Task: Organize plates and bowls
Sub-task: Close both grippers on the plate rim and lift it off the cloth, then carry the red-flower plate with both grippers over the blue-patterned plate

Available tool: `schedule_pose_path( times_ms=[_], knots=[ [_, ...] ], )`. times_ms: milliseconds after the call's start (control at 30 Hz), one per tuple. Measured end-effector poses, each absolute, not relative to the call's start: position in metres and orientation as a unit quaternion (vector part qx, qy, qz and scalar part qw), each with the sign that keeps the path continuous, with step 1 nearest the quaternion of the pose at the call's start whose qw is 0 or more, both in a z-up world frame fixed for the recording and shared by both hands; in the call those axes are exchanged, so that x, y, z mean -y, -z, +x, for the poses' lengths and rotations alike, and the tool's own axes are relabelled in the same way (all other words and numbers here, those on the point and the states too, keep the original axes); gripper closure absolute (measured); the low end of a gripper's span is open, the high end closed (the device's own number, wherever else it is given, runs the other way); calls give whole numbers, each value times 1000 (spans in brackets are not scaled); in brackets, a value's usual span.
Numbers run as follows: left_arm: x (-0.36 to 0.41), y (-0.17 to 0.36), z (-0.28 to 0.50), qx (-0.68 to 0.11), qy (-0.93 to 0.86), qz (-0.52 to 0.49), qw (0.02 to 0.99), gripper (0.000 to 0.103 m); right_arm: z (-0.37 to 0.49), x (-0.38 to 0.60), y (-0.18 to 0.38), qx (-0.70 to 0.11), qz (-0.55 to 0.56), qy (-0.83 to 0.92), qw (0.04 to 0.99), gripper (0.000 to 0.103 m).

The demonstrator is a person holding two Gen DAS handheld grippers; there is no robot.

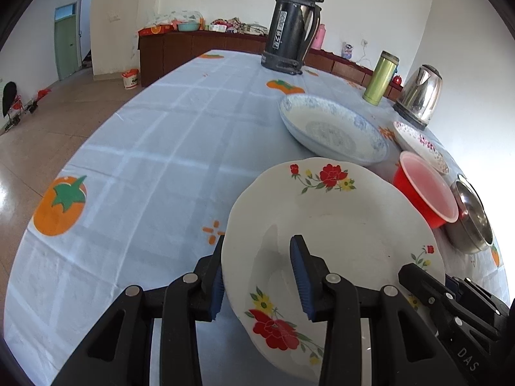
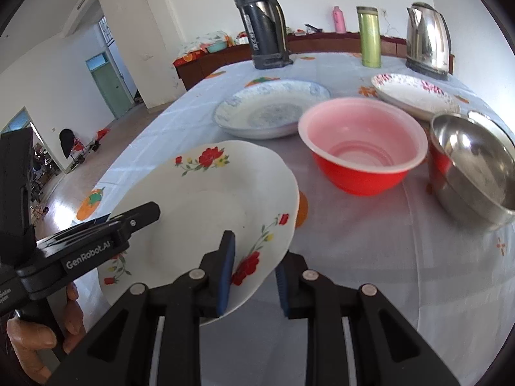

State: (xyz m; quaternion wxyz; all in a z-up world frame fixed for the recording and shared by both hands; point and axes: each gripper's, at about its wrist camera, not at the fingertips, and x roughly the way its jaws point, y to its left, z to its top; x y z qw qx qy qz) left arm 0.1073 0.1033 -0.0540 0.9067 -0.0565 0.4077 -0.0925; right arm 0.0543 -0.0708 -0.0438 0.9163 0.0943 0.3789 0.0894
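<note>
A white plate with red flowers (image 1: 334,222) is held above the table between both grippers; it also shows in the right wrist view (image 2: 206,199). My left gripper (image 1: 257,276) straddles its left rim, one finger under and one inside. My right gripper (image 2: 254,273) straddles its right rim the same way. A blue-patterned plate (image 2: 270,109) lies further back, also in the left wrist view (image 1: 331,128). A red bowl (image 2: 360,148) stands beside a steel bowl (image 2: 473,164). A pink-speckled plate (image 2: 415,93) lies at the back right.
A dark thermos (image 2: 260,22), a green flask (image 2: 370,37) and a steel kettle (image 2: 426,37) stand along the table's far edge (image 2: 322,54). The table's left edge (image 1: 106,122) drops to a tiled floor. A low cabinet (image 1: 199,51) runs along the wall.
</note>
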Motion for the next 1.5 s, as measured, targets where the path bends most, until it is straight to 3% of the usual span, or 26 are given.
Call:
schedule_pose_path(
  times_ms=[767,1500],
  knots=[
    [-86,9,183,-337,125,-37,932,63,124,90,3,-344,125,-64,928,79],
    [-50,41,268,-383,112,-24,917,63,200,112,21,-378,127,-14,917,79]
  ],
)
